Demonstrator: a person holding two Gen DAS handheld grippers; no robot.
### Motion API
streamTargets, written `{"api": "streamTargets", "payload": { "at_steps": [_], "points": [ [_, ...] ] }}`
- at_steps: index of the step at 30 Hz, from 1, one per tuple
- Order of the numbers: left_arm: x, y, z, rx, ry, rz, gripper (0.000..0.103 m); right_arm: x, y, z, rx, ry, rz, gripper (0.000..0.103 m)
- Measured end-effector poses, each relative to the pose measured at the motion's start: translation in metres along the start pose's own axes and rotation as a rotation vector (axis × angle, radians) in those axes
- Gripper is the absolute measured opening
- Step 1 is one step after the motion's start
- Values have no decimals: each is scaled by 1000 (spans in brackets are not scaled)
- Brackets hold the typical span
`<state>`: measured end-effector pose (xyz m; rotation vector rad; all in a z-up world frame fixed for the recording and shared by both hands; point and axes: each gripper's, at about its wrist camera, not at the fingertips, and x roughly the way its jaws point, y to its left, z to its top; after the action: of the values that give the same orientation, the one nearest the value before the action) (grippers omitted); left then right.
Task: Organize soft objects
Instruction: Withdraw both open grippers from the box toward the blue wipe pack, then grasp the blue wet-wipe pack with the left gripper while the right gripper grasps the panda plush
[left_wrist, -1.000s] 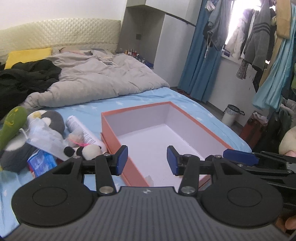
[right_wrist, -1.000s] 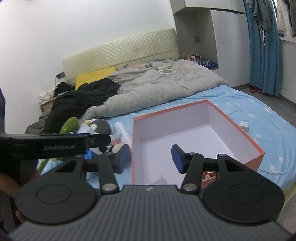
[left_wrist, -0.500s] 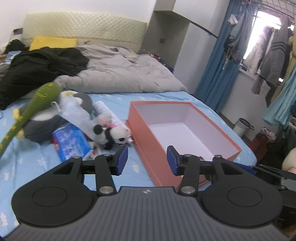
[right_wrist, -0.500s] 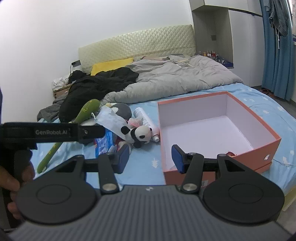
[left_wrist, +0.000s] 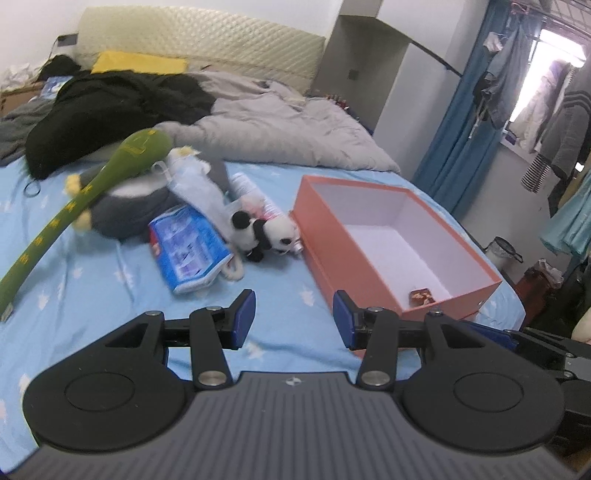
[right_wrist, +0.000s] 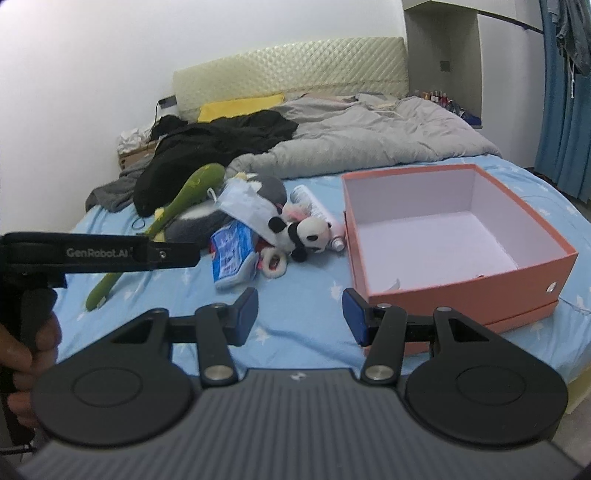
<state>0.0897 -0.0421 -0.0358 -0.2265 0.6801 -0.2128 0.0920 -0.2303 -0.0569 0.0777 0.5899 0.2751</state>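
Both grippers logged idle: my left gripper and my right gripper hang above the near edge of the bed, blue pads spread wide, nothing held between them. I judge no pick has begun; both are aimed at the gap between pile and box.

Item 1: small black-and-white plush panda, lying on its side, just beside the box's left wall. Nearest soft thing, so my likely first pick.

Item 2: long green plush toy with yellow markings, draped over a round grey-and-white stuffed animal. Its tail trails toward the bed's near edge.

Item 3: blue-and-white plastic packet, flat on the sheet in front of the grey toy, touching a white fluffy ring.

Item 4: crumpled clear plastic bag on top of the heap; white tube with pink print behind the panda, along the box side.

Item 5: open salmon-orange cardboard box with white lining, lid off, standing to the right of the pile. Presumably the destination. One small brownish object sits in a near corner; I cannot identify it.

Surface: light blue bedsheet with white stars, soft and wrinkled, so things may sink or roll.

Room: rumpled grey duvet, black clothing, yellow pillow, quilted cream headboard, blue curtains.
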Motion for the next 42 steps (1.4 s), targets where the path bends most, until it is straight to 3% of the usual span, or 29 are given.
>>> {"api": "streamTargets", "payload": {
  "at_steps": [6, 12, 22, 29, 37, 42],
  "points": [
    [3, 19, -11, -36, 23, 31, 53, 9, 12, -8, -17, 32, 23, 53],
    [16, 36, -15, -66, 27, 47, 59, 23, 20, -9, -49, 60, 18, 53],
    [67, 72, -23, -128, 39, 93, 62, 57, 34, -1, -115, 75, 30, 53],
    [102, 102, -24, -196, 45, 144, 62, 107, 46, 0, -158, 129, 53, 53],
    [142, 131, -4, -276, 47, 97, 62, 158, 48, 3, -207, 171, -2, 53],
    [165, 132, 14, -266, 36, 46, 62, 190, 43, 14, -201, 172, -25, 53]
  ]
}}
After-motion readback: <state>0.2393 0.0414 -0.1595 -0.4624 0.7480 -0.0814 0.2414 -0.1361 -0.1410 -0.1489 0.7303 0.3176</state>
